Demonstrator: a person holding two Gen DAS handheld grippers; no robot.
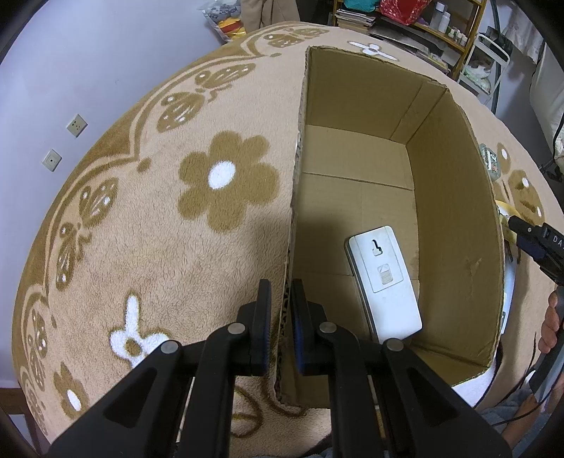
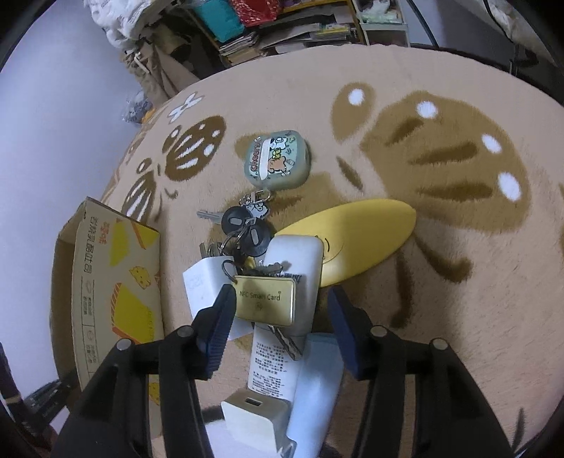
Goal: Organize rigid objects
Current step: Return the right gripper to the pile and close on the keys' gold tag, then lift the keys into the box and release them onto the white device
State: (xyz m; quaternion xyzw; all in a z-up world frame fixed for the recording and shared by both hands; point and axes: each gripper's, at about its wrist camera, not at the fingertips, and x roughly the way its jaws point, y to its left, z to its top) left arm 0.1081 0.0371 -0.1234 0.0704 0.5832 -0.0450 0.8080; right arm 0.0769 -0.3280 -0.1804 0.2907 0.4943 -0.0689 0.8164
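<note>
My left gripper (image 1: 281, 299) is shut on the near left wall of an open cardboard box (image 1: 454, 197). A white remote-like device (image 1: 384, 282) lies face down on the box floor. My right gripper (image 2: 282, 306) is open above a pile: a gold NFC card (image 2: 266, 299) on a key bunch (image 2: 243, 229), a white power bank (image 2: 299, 260), white chargers (image 2: 253, 415), a yellow oval piece (image 2: 356, 236). A green earbud case (image 2: 276, 158) lies beyond. The right gripper's tip (image 1: 528, 232) shows at the right of the left wrist view.
Everything rests on a beige flower-patterned rug (image 1: 176, 246). The box's printed outer wall (image 2: 116, 278) stands left of the pile. Cluttered shelves (image 2: 264, 24) stand behind. A wall with sockets (image 1: 75, 125) is at the left.
</note>
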